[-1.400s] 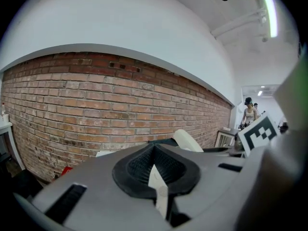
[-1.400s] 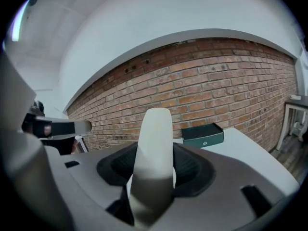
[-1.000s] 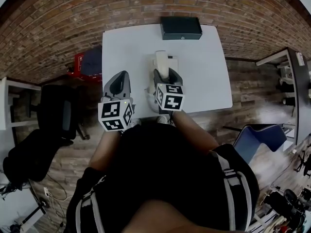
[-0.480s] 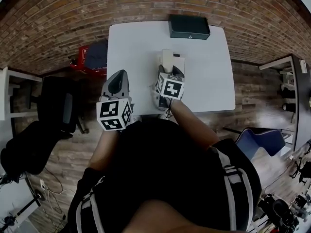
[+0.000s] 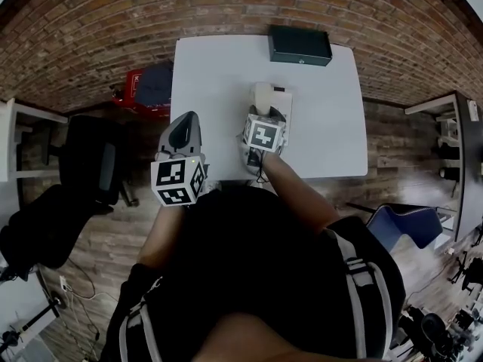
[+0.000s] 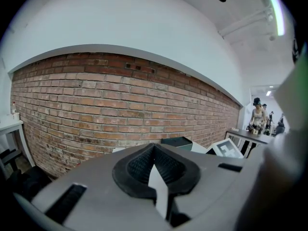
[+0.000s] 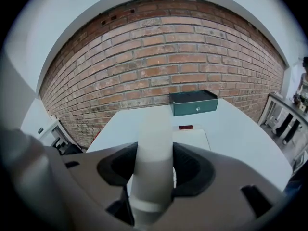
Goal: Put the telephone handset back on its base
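My right gripper (image 5: 263, 117) is shut on the white telephone handset (image 5: 262, 96), which points away from me over the white table (image 5: 211, 74). The handset (image 7: 153, 148) runs straight up between the dark pads in the right gripper view. Just beyond and right of it lies the white phone base (image 7: 191, 136), and in the head view the base (image 5: 282, 100) shows beside the handset. Whether the handset touches the base is hidden. My left gripper (image 5: 183, 129) hangs at the table's near left edge, shut, with nothing in it (image 6: 156, 170).
A dark green box (image 5: 299, 45) stands at the table's far edge, straight past the base (image 7: 193, 102). A brick wall runs behind the table. On the floor are a red item (image 5: 134, 95) to the left, a black chair (image 5: 87, 176), and a blue chair (image 5: 400, 225) to the right.
My right gripper has moved a little farther over the table toward the base with the handset still in it. The left gripper has hardly moved.
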A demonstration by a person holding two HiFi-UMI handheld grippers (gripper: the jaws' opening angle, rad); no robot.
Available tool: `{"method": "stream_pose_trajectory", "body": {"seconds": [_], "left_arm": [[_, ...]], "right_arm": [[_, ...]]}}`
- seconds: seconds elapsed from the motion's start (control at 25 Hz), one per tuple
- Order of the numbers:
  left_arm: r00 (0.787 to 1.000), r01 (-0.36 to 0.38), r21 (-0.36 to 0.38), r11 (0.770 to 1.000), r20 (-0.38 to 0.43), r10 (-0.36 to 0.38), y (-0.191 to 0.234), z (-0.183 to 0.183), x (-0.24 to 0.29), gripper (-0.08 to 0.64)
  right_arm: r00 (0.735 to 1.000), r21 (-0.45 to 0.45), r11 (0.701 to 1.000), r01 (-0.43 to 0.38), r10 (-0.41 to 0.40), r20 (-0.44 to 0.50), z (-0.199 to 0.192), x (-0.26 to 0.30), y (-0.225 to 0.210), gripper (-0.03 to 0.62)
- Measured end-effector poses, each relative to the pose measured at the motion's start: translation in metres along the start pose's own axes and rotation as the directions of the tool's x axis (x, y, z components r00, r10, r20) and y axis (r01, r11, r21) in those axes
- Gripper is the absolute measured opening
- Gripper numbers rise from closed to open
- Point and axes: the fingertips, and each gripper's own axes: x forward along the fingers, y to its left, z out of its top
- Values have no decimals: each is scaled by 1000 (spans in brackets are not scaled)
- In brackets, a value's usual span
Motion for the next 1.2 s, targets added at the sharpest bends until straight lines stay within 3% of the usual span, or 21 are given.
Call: {"method": "stream_pose_trajectory", "body": {"seconds": [0.16, 1.2], "left_arm": [[1000, -21, -3, 1000, -5, 21, 7, -3, -5, -3], [997, -75, 12, 997, -19, 75, 22, -11, -27, -3]], "right_arm": [[998, 18, 1000, 21, -20, -63, -14, 7, -2, 198], [990, 75, 997, 17, -7, -140, -43, 48, 9, 198]]}}
